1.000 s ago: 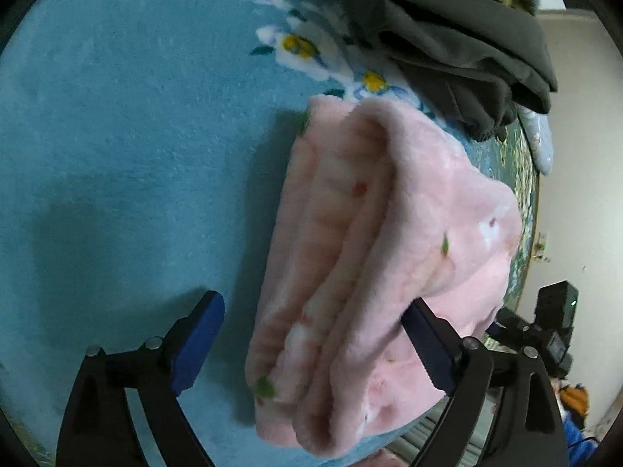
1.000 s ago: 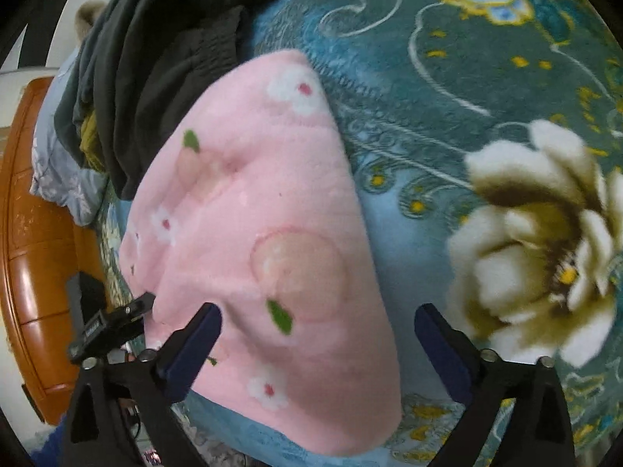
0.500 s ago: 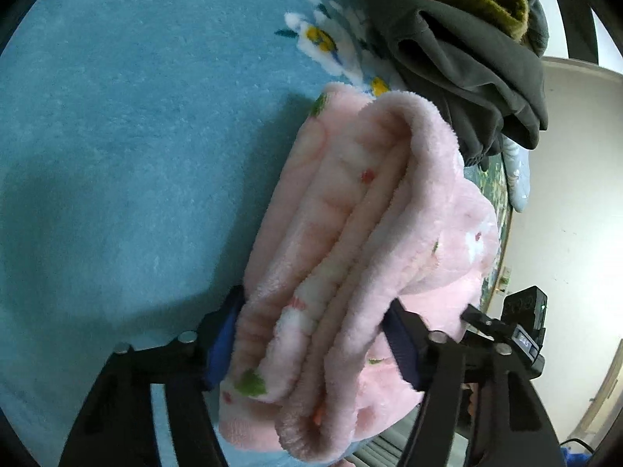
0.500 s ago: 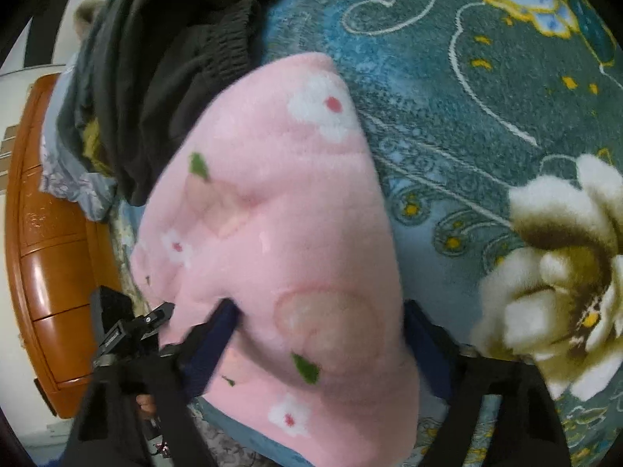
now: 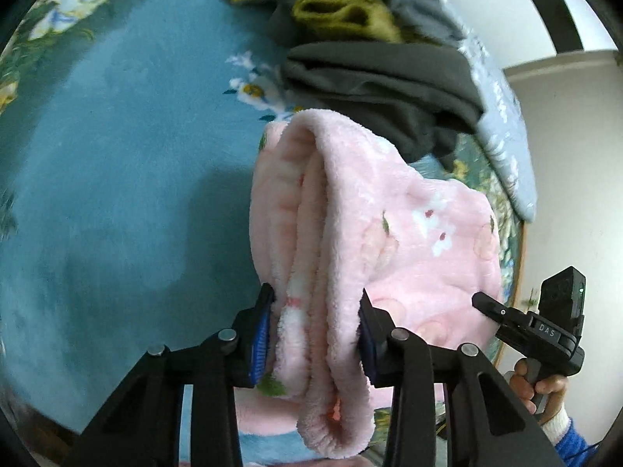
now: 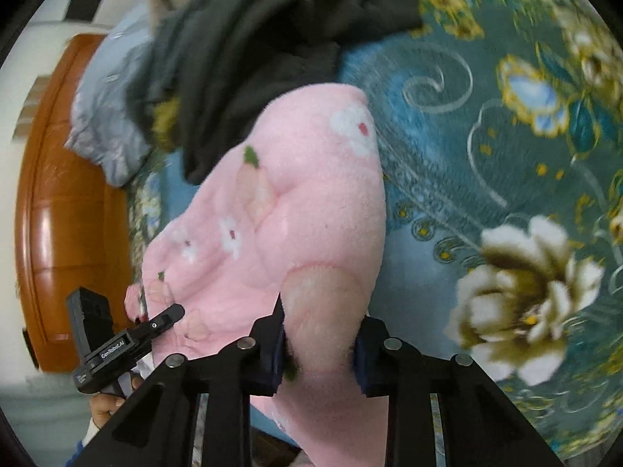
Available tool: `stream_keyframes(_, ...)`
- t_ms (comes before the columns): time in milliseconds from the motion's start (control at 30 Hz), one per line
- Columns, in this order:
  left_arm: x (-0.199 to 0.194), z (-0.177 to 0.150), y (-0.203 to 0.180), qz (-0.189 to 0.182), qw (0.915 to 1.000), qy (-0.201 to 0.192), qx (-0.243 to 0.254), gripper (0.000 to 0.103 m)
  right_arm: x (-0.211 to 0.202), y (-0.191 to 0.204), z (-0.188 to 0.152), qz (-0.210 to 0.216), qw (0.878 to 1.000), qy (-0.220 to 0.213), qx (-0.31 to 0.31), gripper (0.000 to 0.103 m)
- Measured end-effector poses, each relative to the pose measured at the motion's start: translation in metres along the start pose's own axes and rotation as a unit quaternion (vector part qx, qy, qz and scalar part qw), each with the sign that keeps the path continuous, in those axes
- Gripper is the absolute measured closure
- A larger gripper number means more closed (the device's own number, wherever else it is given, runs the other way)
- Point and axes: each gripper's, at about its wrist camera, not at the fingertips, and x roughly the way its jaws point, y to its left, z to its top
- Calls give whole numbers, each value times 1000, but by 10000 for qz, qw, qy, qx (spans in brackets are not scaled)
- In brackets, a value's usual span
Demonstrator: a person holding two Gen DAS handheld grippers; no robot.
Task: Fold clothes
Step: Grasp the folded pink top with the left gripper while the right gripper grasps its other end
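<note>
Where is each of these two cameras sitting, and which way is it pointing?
Left wrist: on the left tool, looking along its fingers over a blue floral blanket; the right hand shows.
Right wrist: on the right tool, looking toward a wooden headboard; the left hand shows.
Shared: the pink fleece garment, clamped by both, and dark clothes.

The left gripper (image 5: 313, 334) has matte black linkage arms with round silver screws and blue ribbed pads (image 5: 264, 334). The right gripper (image 6: 317, 344) matches it. Its handheld body (image 5: 545, 330) reads "DAS"; bare fingers (image 5: 523, 383) and a blue sleeve (image 5: 572, 443) show.
</note>
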Motion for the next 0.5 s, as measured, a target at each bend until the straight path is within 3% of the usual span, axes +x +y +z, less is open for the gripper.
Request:
stream_keyframes(233, -55, -16, -47, -168, 9987, -452, 174, 64, -89, 23, -12, 116, 9980, -486, -387, 74)
stream_keyframes(333, -75, -17, -72, -283, 9962, -620, 544, 64, -122, 25, -24, 191, 9952, -895, -359, 74)
stream_keyframes(500, -108, -26, -124, -684, 9839, -793, 1446, 64, -188, 22, -59, 297, 9840, -1755, -35, 74)
